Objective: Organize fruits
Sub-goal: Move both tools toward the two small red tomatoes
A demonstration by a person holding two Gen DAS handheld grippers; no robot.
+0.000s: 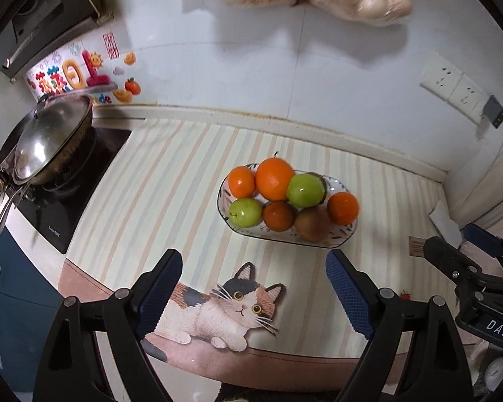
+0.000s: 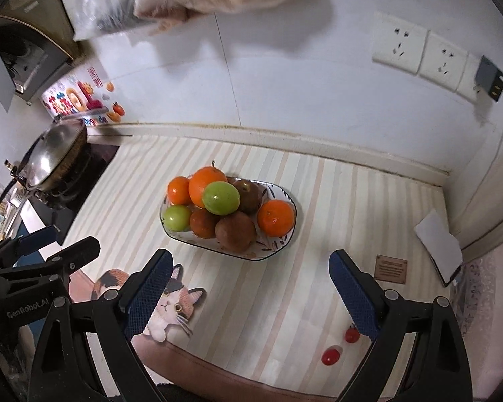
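Holding nothing, left gripper (image 1: 253, 296) and right gripper (image 2: 248, 296) hang spread; ahead, the plate (image 2: 278, 189) sits filled (two cherry tomatoes (image 2: 330, 355) remain loose beside the right one).

White tiled wall (image 2: 285, 77) with sockets (image 2: 419, 53), striped cat-print counter mat (image 2: 285, 284), lidded wok (image 1: 50, 144) on black hob (image 1: 70, 201)

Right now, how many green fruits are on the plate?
2. One green fruit sits on top of the pile near the middle; the other lies at the plate's left end. More could be hidden under the heap.
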